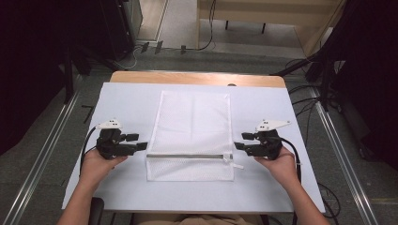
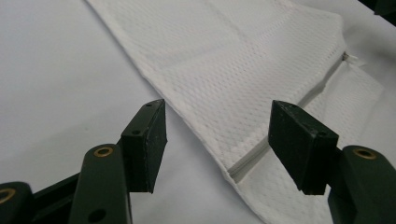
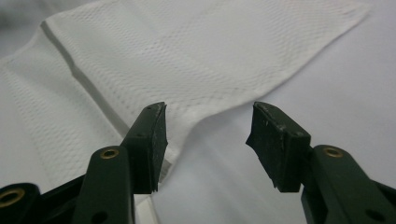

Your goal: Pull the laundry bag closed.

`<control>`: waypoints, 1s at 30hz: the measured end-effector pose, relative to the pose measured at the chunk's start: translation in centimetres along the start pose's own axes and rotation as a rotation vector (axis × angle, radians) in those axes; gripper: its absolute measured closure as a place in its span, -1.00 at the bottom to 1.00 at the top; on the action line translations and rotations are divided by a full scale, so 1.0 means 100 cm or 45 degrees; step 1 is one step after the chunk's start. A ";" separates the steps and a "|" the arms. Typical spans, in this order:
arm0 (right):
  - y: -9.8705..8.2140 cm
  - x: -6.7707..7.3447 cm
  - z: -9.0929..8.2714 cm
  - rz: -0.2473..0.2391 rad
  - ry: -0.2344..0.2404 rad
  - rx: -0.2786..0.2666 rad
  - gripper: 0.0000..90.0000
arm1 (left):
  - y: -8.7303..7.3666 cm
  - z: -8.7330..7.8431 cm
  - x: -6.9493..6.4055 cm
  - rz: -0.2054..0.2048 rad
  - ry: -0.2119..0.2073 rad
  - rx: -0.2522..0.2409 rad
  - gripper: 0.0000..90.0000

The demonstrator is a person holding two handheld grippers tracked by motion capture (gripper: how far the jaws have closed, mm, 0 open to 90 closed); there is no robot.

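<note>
White mesh laundry bag is being shown flat mid-table, zipper toward the near edge. Left gripper is being held at the bag's left edge, jaws apart. Right gripper is being held at its right edge, jaws apart, nothing gripped.

The person's forearms are coming in from the bottom of the high view, one at each side; the left hand is gripping the left claw from behind, with its jaws pointing right toward the middle; the right hand is gripping the right claw, with its jaws pointing left; both claws are standing wide apart, level with each other; in each gripper view the black jaws are gaping, with nothing between them.
</note>
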State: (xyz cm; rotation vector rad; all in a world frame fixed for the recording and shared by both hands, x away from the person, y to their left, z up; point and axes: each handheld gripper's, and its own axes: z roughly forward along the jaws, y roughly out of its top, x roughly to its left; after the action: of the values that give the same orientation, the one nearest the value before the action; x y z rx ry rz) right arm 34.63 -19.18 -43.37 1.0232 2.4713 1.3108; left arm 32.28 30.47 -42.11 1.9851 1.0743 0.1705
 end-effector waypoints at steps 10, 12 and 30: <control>-0.010 -0.028 -0.022 0.102 -0.110 -0.093 -0.02 | -0.001 -0.005 0.008 -0.037 0.098 -0.022 -0.20; -0.012 -0.033 -0.025 0.140 -0.127 -0.091 -0.02 | -0.002 -0.005 0.010 -0.041 0.114 -0.021 -0.20; -0.015 -0.041 -0.024 0.212 -0.155 -0.060 -0.04 | -0.004 -0.003 0.017 -0.107 0.168 0.013 -0.22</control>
State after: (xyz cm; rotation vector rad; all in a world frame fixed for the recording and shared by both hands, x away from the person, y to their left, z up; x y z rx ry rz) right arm 35.91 -24.02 -43.79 1.2801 2.2984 1.3029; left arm 32.96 32.01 -42.62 1.9557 1.2423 0.2543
